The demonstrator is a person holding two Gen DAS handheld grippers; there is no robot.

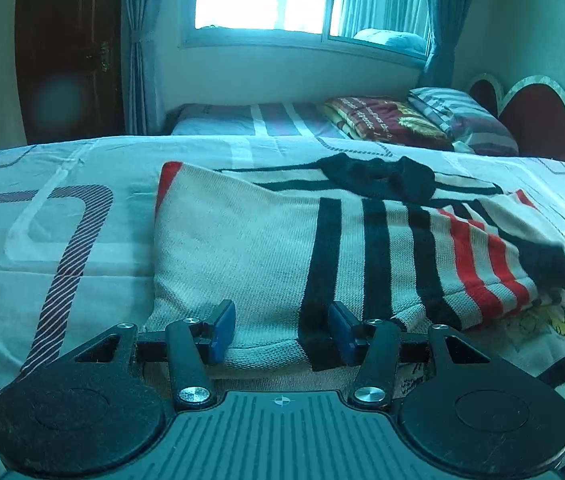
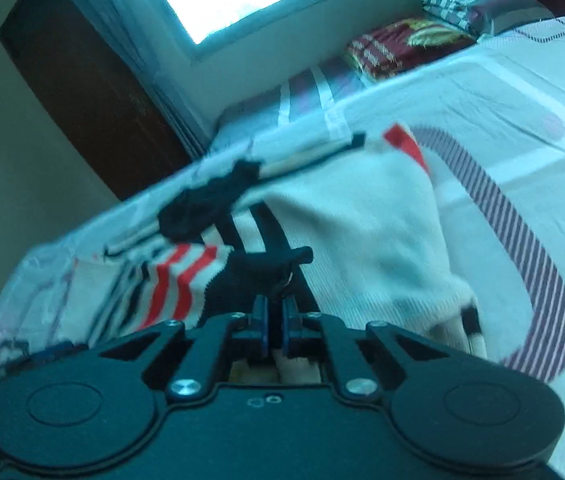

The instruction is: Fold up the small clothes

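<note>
Now the left gripper sits with jaws spread over the near hem of the striped sweater on the bed, the right gripper pinching its dark cuff, bare sheet all round.

The sweater is a ribbed, matt knit, cream with black and red stripes, its black cuff of the same coarse weave. The bedsheet under it looks like smooth, thin printed cotton, lightly creased. The left tongs are matt black plastic with shiny metal screws and blue, rubbery-looking pads. At the upper left, the door is dark polished wood.
</note>
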